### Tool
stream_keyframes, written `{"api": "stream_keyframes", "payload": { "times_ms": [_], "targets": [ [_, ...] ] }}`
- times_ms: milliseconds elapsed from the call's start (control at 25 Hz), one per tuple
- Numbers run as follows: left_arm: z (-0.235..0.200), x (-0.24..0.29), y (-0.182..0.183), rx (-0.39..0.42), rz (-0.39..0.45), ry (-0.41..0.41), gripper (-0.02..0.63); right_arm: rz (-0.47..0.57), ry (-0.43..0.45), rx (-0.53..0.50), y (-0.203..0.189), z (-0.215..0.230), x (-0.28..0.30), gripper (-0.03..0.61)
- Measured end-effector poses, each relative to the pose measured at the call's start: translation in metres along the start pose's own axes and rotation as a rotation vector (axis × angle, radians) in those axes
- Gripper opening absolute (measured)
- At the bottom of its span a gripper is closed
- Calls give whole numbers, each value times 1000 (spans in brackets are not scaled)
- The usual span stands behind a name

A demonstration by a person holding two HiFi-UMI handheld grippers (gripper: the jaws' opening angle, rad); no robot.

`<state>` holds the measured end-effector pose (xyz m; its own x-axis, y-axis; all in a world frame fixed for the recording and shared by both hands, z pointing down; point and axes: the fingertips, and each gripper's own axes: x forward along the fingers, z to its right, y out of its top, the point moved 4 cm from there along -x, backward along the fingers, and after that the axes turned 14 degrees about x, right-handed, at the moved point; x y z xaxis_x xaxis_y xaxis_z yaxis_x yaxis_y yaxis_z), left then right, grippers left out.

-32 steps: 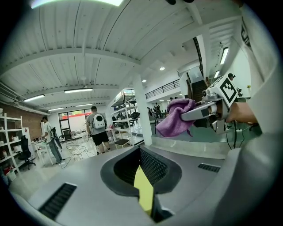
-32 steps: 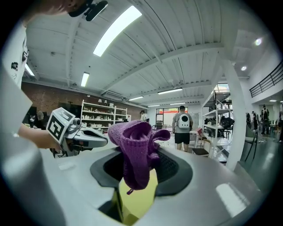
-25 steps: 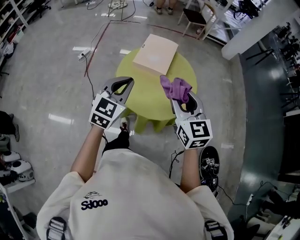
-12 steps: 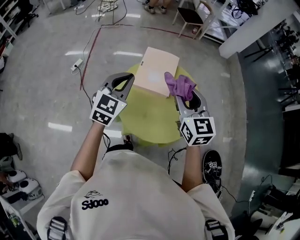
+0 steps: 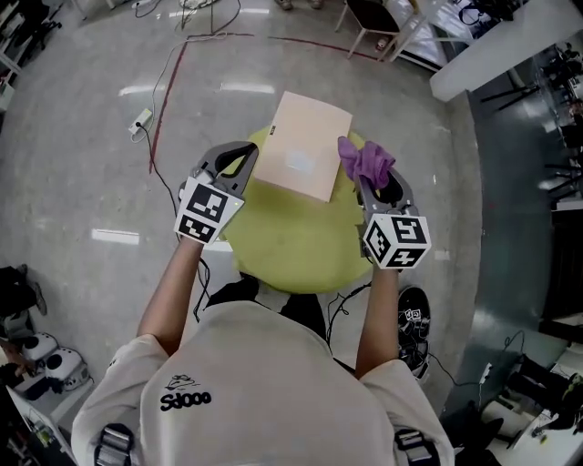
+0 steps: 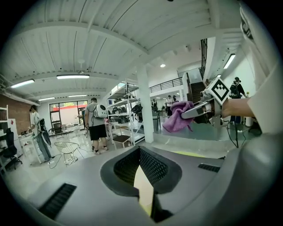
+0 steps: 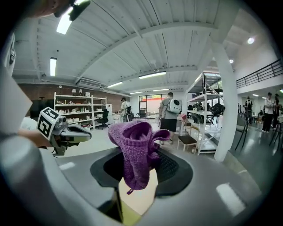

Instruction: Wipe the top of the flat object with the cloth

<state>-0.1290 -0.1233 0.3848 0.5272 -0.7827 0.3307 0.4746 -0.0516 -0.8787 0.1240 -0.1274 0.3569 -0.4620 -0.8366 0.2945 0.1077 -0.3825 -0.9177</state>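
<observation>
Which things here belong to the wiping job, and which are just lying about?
Job:
cloth, clamped in right gripper
flat board
green table under the board
left gripper, shut, empty

Lying about:
power strip on floor
chair
wire chair
shelving

The cloth [image 5: 366, 162], just right of the flat object [image 5: 301, 146], drapes over the tips of the right hand-held gripper [image 5: 369, 182], so the head view hides where the jaws pinch it. The flat object covers the bench [image 5: 291, 241] rim under its far half. From the left hand-held gripper [image 6: 143, 187], the flat object is only a pale sliver between the jaws.
</observation>
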Motion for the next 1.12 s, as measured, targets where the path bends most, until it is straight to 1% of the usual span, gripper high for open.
{"api": "stream_keyframes", "payload": {
  "times_ms": [120,280,400,640,760,880,1000,1120],
  "targets": [
    [3,17,-9,-22,-21,13,6,-46,-5,50,-12,33,22,170],
    [5,34,-16,-70,-63,60,6,-129,-3,98,-27,79,60,170],
    [7,49,-22,-97,-94,81,5,-194,-6,113,-39,111,94,170],
    [5,81,-41,-123,-156,109,6,-285,-20,121,-66,168,165,170],
    [-1,95,-55,-136,-188,118,5,-310,-21,138,-82,189,198,170],
    [-4,107,-68,-140,-222,115,6,-328,-24,186,-97,204,223,170],
    [-5,116,-79,-151,-246,107,5,-347,-33,219,-111,215,244,172],
    [-6,121,-89,-161,-260,95,5,-369,-38,228,-123,221,262,172]
  ]
}}
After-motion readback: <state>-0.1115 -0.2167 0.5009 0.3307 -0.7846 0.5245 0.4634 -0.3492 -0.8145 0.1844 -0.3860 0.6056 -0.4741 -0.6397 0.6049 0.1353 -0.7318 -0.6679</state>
